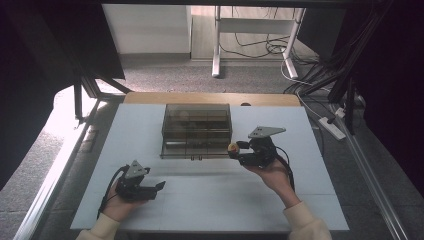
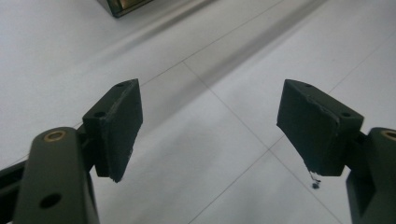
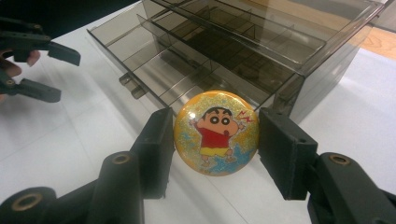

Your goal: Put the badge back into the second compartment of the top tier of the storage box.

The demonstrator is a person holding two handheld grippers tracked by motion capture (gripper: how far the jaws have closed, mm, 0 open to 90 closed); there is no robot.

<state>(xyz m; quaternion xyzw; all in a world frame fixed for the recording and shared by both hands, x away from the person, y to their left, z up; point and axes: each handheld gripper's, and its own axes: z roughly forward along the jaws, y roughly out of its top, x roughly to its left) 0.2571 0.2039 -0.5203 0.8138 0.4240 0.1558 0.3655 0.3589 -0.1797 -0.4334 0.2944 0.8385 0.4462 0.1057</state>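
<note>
Right gripper (image 3: 214, 140): clamped on the round cartoon badge (image 3: 215, 132), one pad on each edge, face toward its own camera.
Badge, where it is: between the right jaws, held above the table, just in front of the smoky plastic organiser box (image 3: 243, 51); the pulled-out drawer (image 3: 187, 74) lies right beyond the jaw tips.
Left gripper (image 2: 210, 126): jaws wide apart, nothing between them, just bare white table (image 2: 196, 154) below.
Left gripper, seen from above: resting low on the table (image 1: 210, 200), near the person's edge, well apart from the box (image 1: 196, 131) and the right gripper (image 1: 239, 152).
Step in hand, as I read it: badge headed for one of the drawer's compartments.
Risk one: the grip is on a thin rim only, so a tilt or a knock against the drawer's front wall could flip the badge out.
Risk two: the compartments look narrow, and a flat disc let go edge-on may land across a divider, not inside a cell.
Risk three: a nudge from the jaws could push the light box backward, with the left gripper too far off to steady it.
Right gripper view gives: the cartoon figure, the dividers, the drawer's two small handles.
High view gives: both hands at once and the whole box on the table; the badge (image 1: 232, 148) is a tiny spot there.
Left gripper view gives: a corner of the box (image 2: 126, 5) at the top edge.
</note>
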